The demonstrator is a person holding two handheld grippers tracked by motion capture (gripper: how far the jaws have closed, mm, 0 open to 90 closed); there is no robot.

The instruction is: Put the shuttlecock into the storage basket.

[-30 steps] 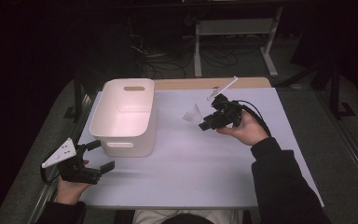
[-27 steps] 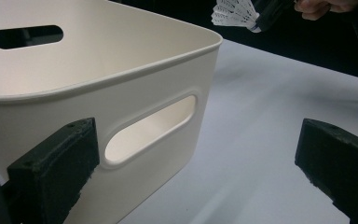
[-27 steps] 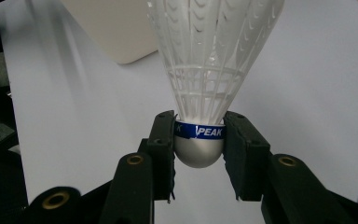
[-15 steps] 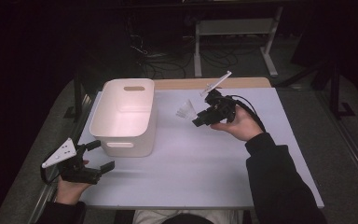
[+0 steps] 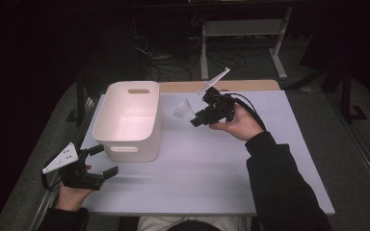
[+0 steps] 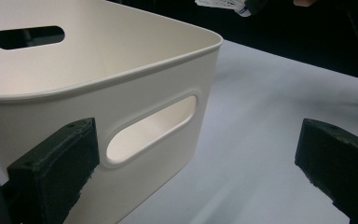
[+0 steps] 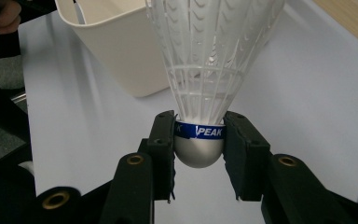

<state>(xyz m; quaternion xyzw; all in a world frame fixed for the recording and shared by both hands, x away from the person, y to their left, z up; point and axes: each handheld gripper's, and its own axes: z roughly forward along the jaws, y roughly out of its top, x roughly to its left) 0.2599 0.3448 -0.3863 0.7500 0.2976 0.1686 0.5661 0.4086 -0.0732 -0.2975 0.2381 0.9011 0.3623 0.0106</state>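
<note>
A white plastic shuttlecock (image 7: 209, 60) with a silver head and a blue band is clamped by its head between the jaws of my right gripper (image 7: 199, 140). In the high view that right gripper (image 5: 198, 118) hangs above the table just right of the white bin (image 5: 125, 125), the shuttlecock (image 5: 184, 110) pointing left toward the bin. My left gripper (image 5: 101, 161) rests at the table's front left corner, open, nothing between its jaws. The left gripper view looks at the bin's near wall (image 6: 121, 107) and its handle slot (image 6: 151, 128).
A pale mat covers the table (image 5: 221, 168), with a strip of wood (image 5: 241, 85) along its far edge. Beyond the table stand a metal frame (image 5: 241, 33) and loose cables (image 5: 173, 62) on a dark floor. The person's sleeve (image 5: 279, 183) crosses the right front.
The right gripper with the shuttlecock has risen and drifted left toward the bin. The left gripper has stayed where it was.
</note>
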